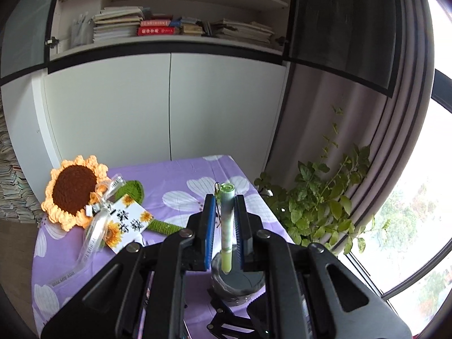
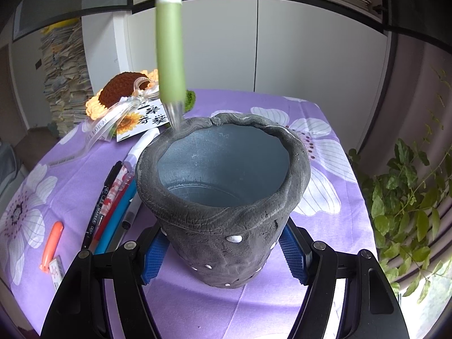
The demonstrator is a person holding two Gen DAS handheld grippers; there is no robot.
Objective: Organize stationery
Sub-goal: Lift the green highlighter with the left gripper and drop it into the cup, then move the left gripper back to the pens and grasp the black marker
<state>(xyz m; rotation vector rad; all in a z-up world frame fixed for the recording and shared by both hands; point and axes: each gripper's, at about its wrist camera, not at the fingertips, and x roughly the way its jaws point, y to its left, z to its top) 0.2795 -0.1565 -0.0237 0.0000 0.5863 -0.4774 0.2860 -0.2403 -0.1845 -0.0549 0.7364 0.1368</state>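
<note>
Your right gripper (image 2: 223,257) clamps the pot (image 2: 223,197) steady; your left gripper (image 1: 224,226), nearly shut, pinches the green pen (image 1: 227,220) tip-down above its rim.

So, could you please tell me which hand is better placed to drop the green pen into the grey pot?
The left. Its gripper already holds the green pen, tip down just above the grey pot's rim. The right gripper is clamped around the pot, steadying it on the table.
</note>
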